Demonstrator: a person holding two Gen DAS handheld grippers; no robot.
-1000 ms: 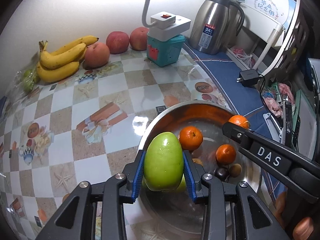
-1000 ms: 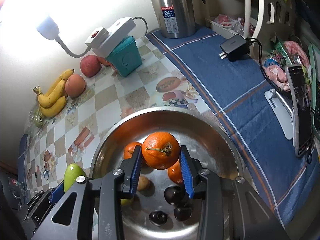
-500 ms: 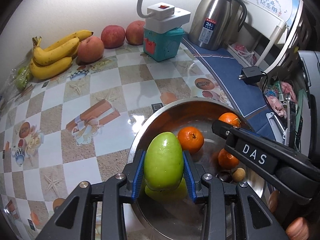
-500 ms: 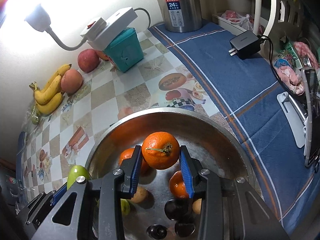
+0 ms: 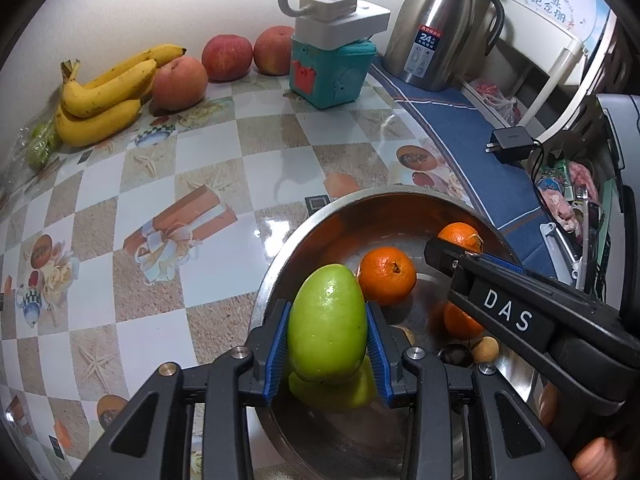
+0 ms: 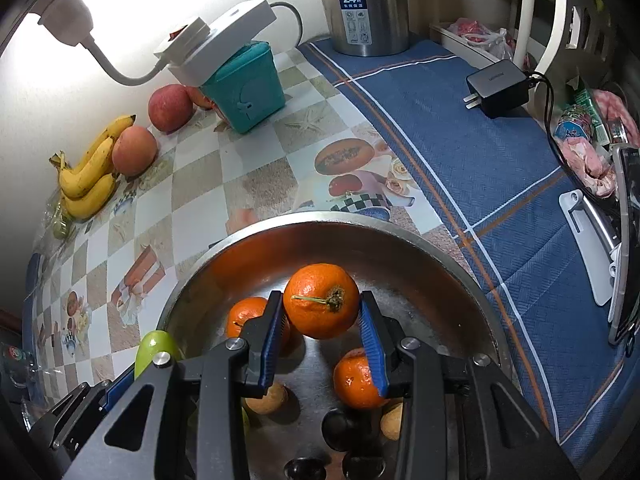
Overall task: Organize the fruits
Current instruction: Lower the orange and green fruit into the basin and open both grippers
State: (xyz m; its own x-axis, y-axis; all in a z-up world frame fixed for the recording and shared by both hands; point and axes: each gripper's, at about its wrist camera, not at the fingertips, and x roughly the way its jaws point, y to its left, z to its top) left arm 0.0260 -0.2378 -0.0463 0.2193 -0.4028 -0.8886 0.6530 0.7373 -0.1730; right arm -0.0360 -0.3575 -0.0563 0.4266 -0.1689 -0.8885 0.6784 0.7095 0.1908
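My left gripper (image 5: 327, 342) is shut on a green mango (image 5: 327, 328) and holds it over the left side of a steel bowl (image 5: 320, 216). My right gripper (image 6: 322, 316) is shut on an orange (image 6: 321, 300) above the same bowl (image 6: 452, 252). The bowl holds two more oranges (image 5: 387, 275), another green fruit (image 5: 356, 394) and several small brown and dark fruits (image 6: 266, 398). The right gripper also shows in the left wrist view (image 5: 452, 256), and the mango shows in the right wrist view (image 6: 154, 348).
Bananas (image 5: 100, 96), a peach (image 5: 179, 82) and two red apples (image 5: 227, 56) lie by the far wall. A teal box (image 5: 330, 72) with a white power strip, a steel thermos (image 5: 436, 32), a black charger (image 5: 510, 144) and a blue cloth (image 6: 460, 152) lie beyond the bowl.
Both grippers have moved lower and closer over the bowl, each still holding its fruit. The fruit in the bowl looks larger now.
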